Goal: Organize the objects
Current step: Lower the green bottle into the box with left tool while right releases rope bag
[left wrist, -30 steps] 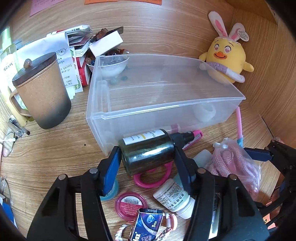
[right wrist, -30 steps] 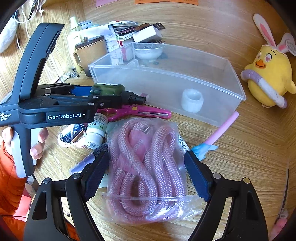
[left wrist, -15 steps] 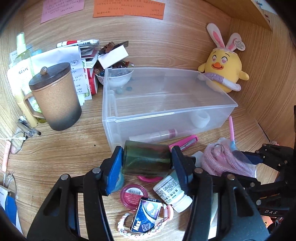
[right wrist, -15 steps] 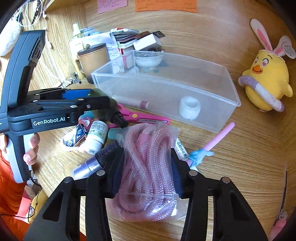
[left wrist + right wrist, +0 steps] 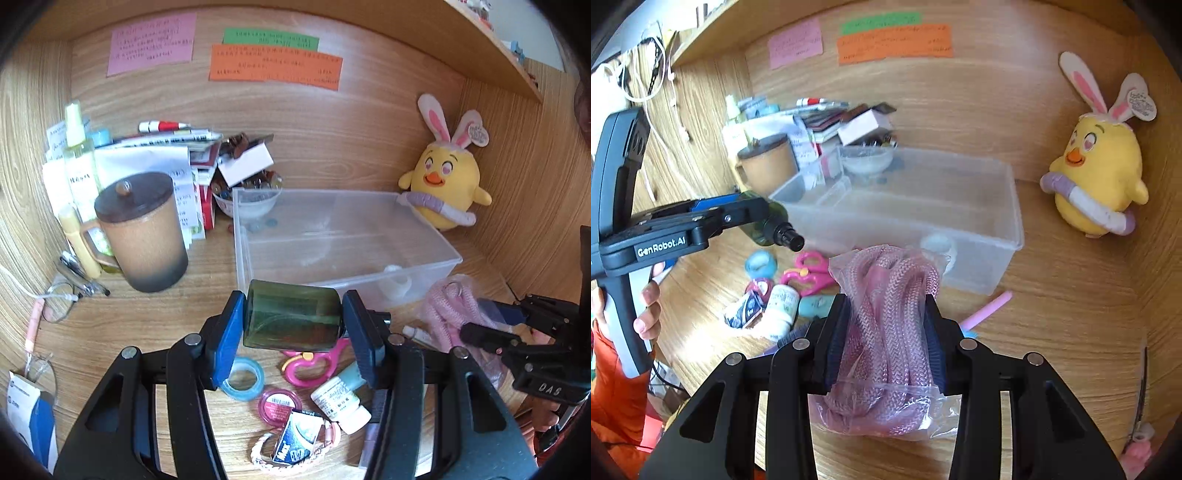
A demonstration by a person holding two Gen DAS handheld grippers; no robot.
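Green bottle [image 5: 291, 319] — now lifted higher

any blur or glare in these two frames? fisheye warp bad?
Left wrist view: mostly sharp, the wall notes bow with the lens, and the corners go black. Right wrist view: the mug and paper pile are smeared, while the bagged pink rope stays crisp with slight sheen on the plastic.

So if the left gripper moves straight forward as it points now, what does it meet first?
Probably the near wall of the clear plastic bin, directly ahead of the left gripper and its dark green bottle; depth is uncertain.
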